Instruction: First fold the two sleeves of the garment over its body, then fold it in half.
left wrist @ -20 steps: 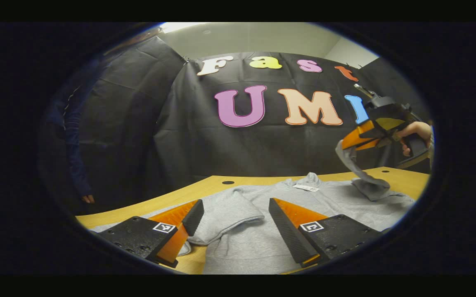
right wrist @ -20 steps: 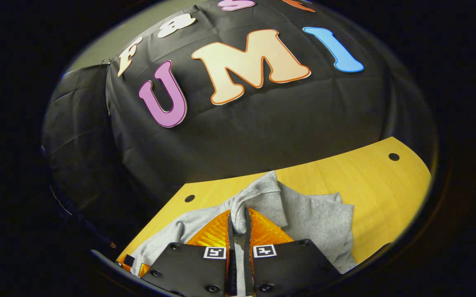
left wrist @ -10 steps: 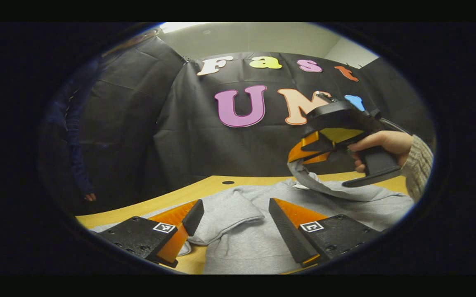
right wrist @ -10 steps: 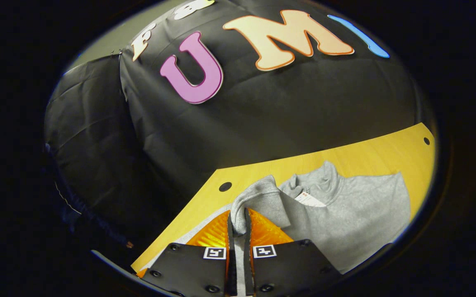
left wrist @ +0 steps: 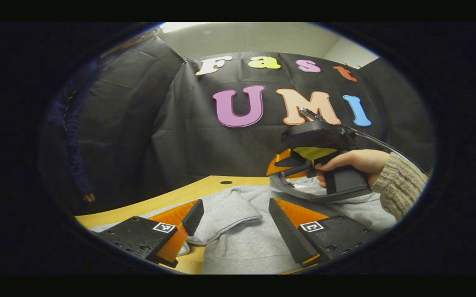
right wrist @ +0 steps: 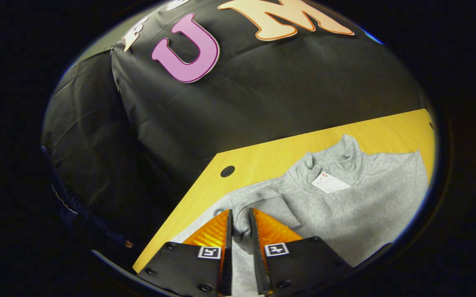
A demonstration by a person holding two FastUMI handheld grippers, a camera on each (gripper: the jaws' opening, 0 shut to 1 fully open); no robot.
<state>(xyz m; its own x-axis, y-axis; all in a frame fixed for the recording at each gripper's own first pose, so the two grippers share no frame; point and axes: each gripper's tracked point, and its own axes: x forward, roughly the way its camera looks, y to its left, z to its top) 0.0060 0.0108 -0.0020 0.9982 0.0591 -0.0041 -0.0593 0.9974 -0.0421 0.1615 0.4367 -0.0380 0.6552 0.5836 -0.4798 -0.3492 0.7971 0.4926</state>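
So the grey sweatshirt is lying flat on the yellow wooden table, collar and its white tag toward the far side. The right gripper has its fingers pinched nearly together on the cuff end of a sleeve, fabric bunched right between them, and in the left gripper view you can see it held by a hand in a knit cuff, low over the chest of the garment with the sleeve trailing under it. The left gripper is just parked near the hem side with its fingers spread wide, nothing between them; a folded flap of grey cloth sits in the gap but neither finger is pressing on it. My read is the step in hand is laying this sleeve across the body, and it looks close to done. To do it well I'd bring the cuff the rest of the way down until the fabric rests flat on the chest, keep the sleeve straight rather than twisted, and only then let go, pulling the fingers back along the cloth so they don't drag the cuff away. Dropping it from height is probably how you get a lumpy fold, and that will show once it gets folded in half. The idle gripper could pin the body if it starts sliding.
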